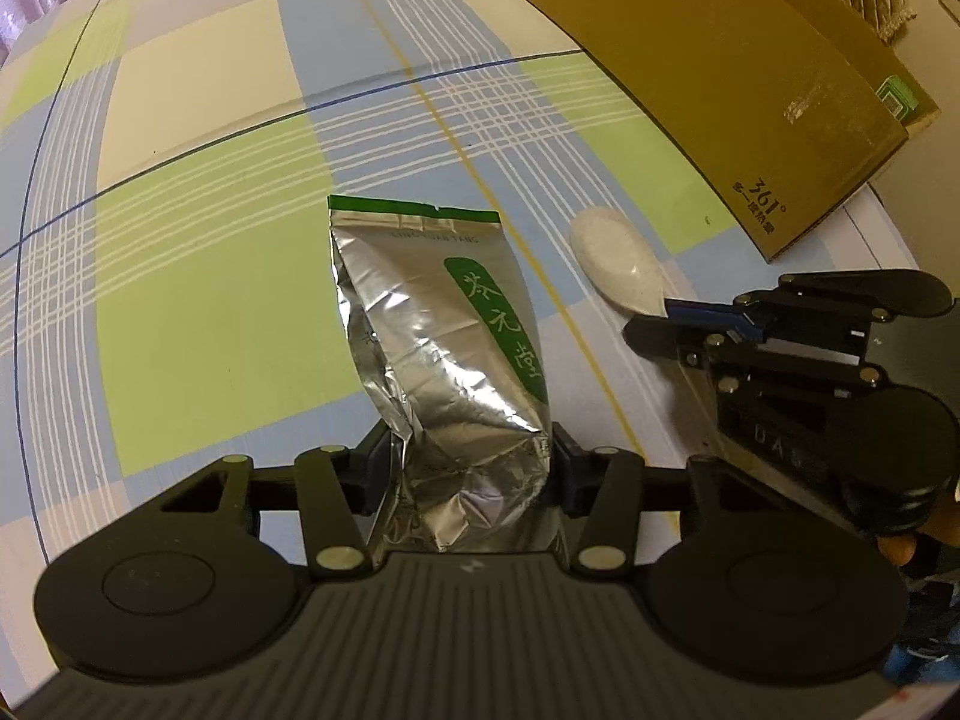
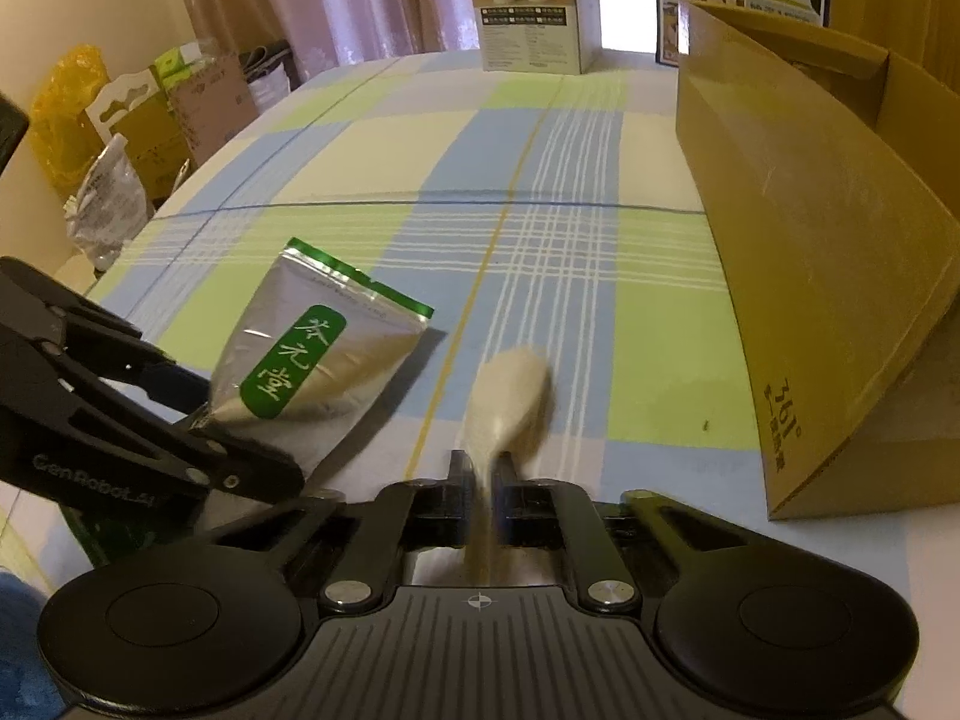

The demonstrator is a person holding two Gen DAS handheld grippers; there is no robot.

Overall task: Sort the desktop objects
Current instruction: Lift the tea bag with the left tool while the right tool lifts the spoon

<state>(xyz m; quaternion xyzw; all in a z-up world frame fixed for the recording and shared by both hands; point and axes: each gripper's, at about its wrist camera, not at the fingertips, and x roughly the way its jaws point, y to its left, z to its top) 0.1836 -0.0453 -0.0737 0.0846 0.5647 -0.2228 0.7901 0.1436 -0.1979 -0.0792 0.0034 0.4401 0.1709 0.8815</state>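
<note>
The pouch (image 1: 441, 354) is crinkled silver foil, shiny, with a glossy green label. The spoon (image 1: 618, 267) looks like smooth white ceramic or plastic, faintly glossy. The box (image 1: 726, 78) is matt brown cardboard, scuffed in one patch. A checked cloth (image 1: 198, 276), matt and smooth, covers the desk. Both grippers (image 1: 468, 468) (image 2: 480, 480) are matt black plastic with small bright metal pins.

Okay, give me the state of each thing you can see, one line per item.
Left gripper: jaws shut on the foil pouch.
Foil pouch: sealed, crumpled, held at its base.
Right gripper: jaws shut on the white spoon.
White spoon: held by its handle.
Cardboard box: open at the top.
</note>
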